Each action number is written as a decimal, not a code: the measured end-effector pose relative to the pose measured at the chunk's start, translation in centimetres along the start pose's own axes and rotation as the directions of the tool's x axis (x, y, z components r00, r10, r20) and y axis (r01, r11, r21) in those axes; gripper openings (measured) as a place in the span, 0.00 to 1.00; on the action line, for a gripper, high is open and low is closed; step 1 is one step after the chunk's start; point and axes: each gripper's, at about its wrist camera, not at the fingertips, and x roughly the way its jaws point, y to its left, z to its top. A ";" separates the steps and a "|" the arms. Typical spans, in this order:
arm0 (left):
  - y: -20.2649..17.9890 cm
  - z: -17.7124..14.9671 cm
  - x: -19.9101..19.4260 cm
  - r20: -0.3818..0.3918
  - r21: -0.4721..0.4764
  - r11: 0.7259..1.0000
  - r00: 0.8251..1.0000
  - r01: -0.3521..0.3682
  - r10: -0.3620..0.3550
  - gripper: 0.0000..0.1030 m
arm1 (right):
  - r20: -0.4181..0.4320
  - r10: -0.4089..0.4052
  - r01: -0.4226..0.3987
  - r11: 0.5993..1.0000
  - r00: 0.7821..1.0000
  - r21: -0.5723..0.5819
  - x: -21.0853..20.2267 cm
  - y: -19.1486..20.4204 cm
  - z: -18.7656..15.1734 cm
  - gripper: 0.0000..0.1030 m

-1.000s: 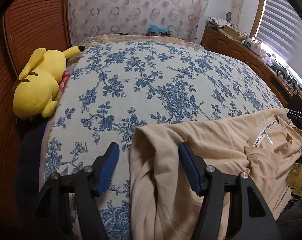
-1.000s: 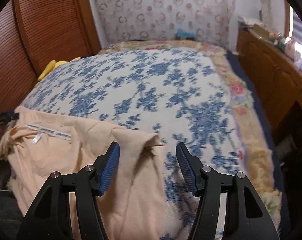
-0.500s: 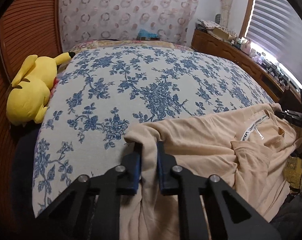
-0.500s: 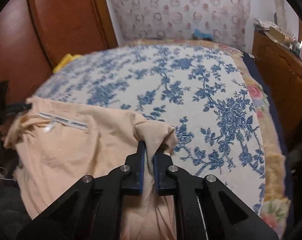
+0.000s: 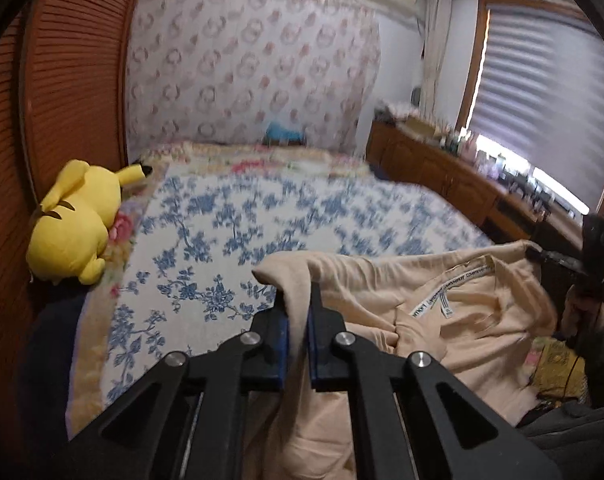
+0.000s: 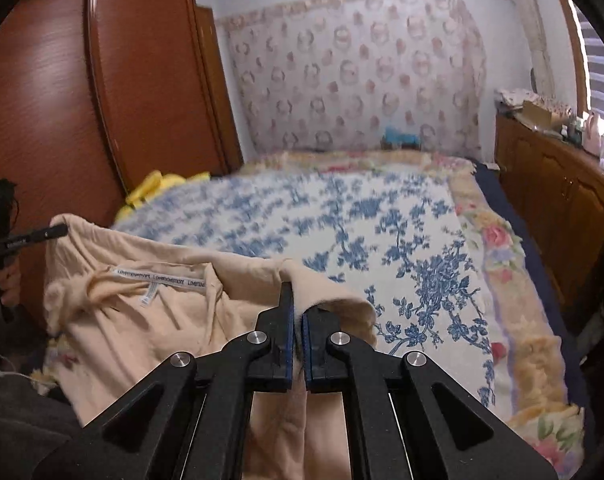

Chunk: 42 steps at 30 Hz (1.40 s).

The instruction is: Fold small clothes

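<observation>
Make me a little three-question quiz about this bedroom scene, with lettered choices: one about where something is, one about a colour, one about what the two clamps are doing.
1. Where does the yellow plush toy lie?
A. At the bed's left edge, by the wooden wardrobe
B. On the dresser under the window
C. On top of the garment

2. What colour is the garment?
A. Navy
B. Pale beige
C. Red

3. What are the left gripper and right gripper doing?
A. Both open, apart from the cloth
B. Only one closed
C. Both pinching the garment

Answers: A, it lies beside the wardrobe; B, the fabric is beige; C, cloth sits between each closed pair of fingers.
</observation>
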 end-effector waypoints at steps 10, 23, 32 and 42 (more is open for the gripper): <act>0.3 -0.1 0.2 -0.005 0.007 0.998 0.998 -0.055 0.055 0.04 | -0.076 -0.056 0.056 0.998 0.996 0.001 1.7 -1.0 0.0 0.00; 0.3 -0.5 4.3 -0.078 0.040 0.996 0.994 -0.080 0.083 0.04 | -0.285 -0.160 0.161 0.987 0.945 -0.022 8.5 -4.5 -1.4 0.53; -0.3 -0.8 3.4 -0.061 0.042 0.999 0.997 -0.035 0.037 0.04 | -0.271 0.015 -0.018 1.000 0.962 -0.009 7.9 -2.7 -1.7 0.05; -3.3 2.6 -7.8 0.163 0.033 0.998 0.985 0.060 -0.064 0.04 | 0.072 0.039 -0.040 0.999 0.997 0.011 -5.3 0.7 1.6 0.04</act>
